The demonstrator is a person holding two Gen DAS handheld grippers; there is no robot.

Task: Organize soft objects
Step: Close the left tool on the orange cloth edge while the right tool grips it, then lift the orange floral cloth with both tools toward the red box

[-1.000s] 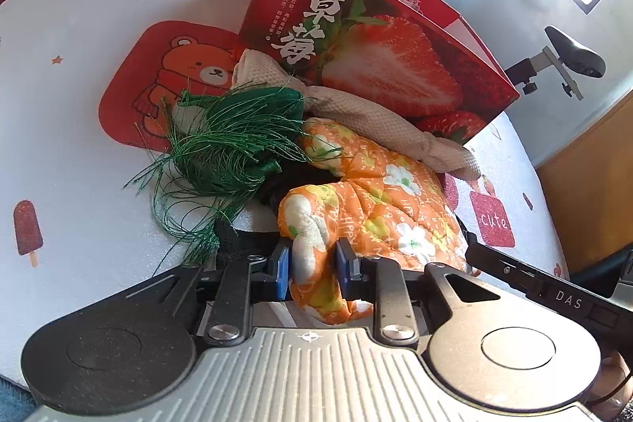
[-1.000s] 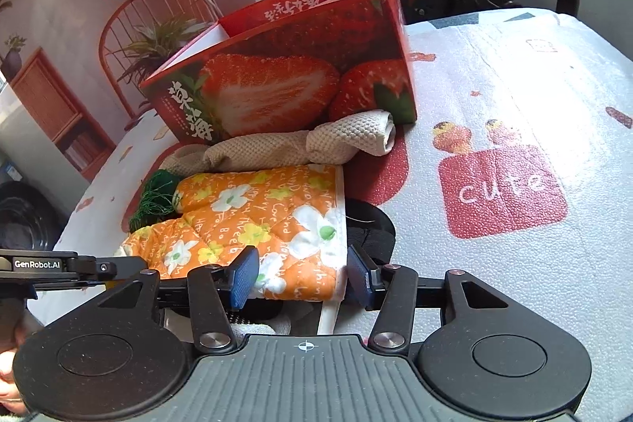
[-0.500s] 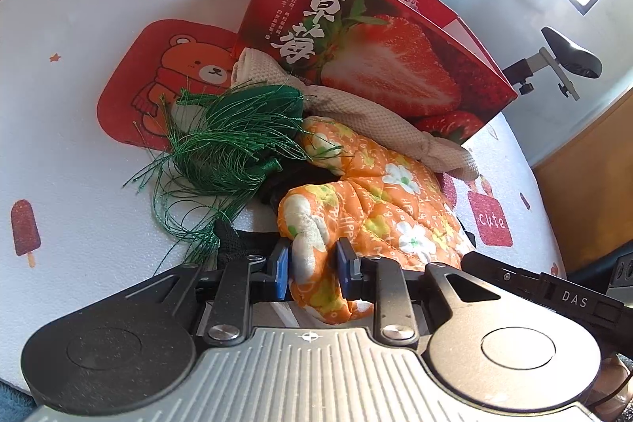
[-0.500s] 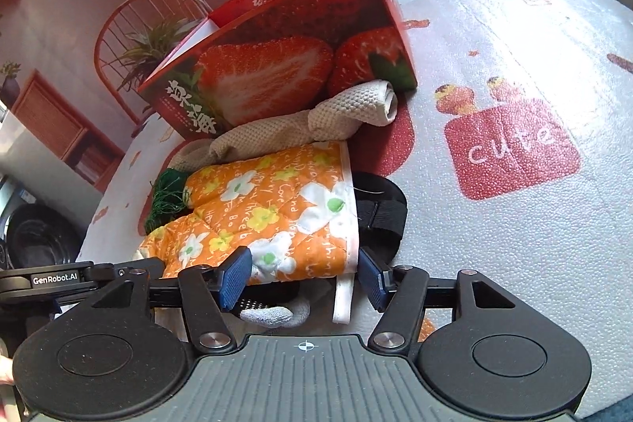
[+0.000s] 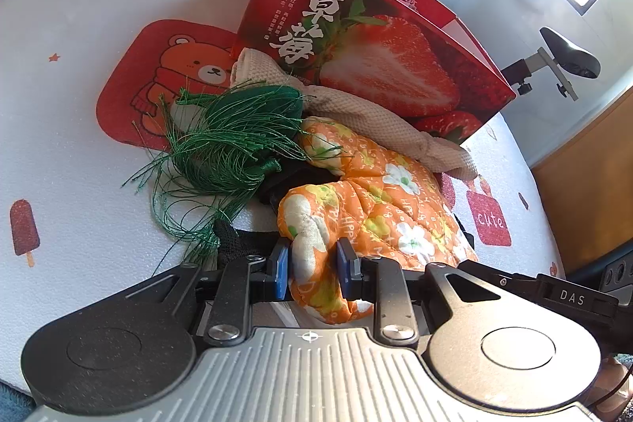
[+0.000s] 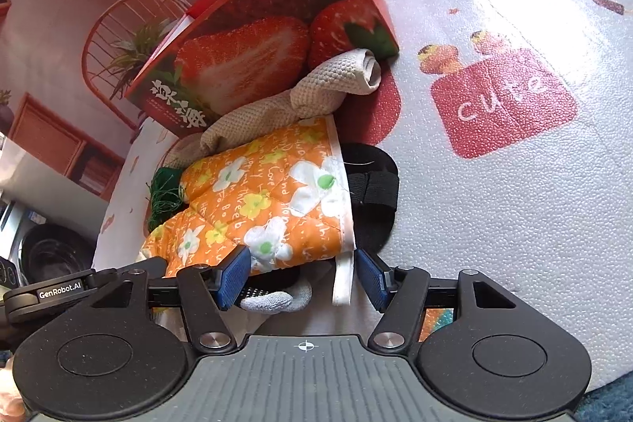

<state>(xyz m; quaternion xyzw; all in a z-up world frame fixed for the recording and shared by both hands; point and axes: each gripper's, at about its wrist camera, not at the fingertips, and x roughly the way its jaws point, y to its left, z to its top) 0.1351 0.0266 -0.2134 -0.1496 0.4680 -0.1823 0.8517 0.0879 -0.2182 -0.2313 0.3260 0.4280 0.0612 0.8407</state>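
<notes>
Large white Chinese characters, 草莓, are printed on the red strawberry box (image 5: 372,65), with smaller lines of characters beside them too fine to be read. More characters run along the box's upper flap, upside down. The word "cute" is written in white on a red patch (image 6: 502,101) of the counter cover. "DAS" is marked on a black bar (image 5: 571,297), and "GenRobot.AI" on a label (image 6: 59,294). Handwriting-style words, among them "Love", are printed on the orange floral mitt (image 6: 273,200).

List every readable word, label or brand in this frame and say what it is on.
"草莓": strawberry box.
"cute": red patch on the table cover.
"DAS": right tool's body, seen from the left wrist.
"GenRobot.AI": left tool's body, seen from the right wrist.
Small print on the box and script on the orange mitt: too small to read reliably.
</notes>
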